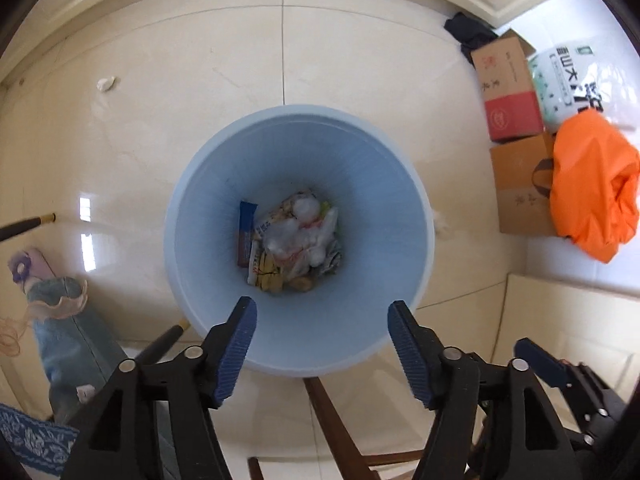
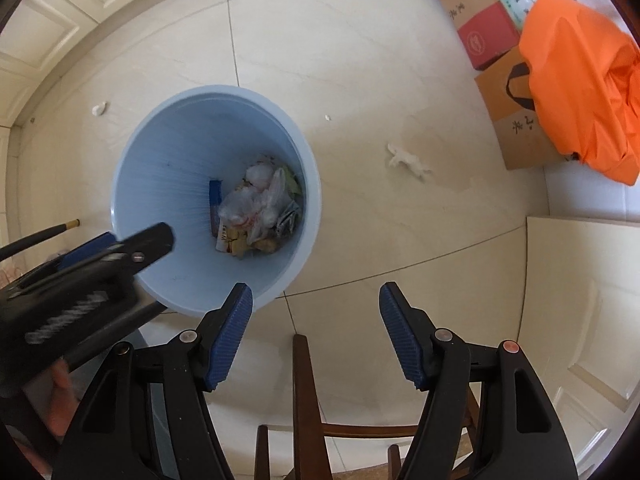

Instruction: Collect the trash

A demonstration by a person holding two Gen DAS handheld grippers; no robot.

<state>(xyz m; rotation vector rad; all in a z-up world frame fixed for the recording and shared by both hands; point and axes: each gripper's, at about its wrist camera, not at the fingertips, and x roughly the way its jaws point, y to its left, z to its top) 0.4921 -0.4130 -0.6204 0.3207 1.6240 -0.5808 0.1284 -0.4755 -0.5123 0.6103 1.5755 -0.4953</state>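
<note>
We see the black left gripper [image 2: 120, 248] motion-blurred; the light-blue plastic bin's [image 1: 208, 184] near rim sits behind the fingers.

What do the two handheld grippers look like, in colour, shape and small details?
The left gripper and right gripper look alike: black plastic frames with triangular cut-outs, and two wedge-shaped fingers faced with ribbed dark blue pads. Round silver pivot pins sit at the joints; one pin on the right gripper looks reddish. No cables show.

Left gripper [image 1: 322, 314] and right gripper [image 2: 316, 300] point downward, jaws spread wide
</note>
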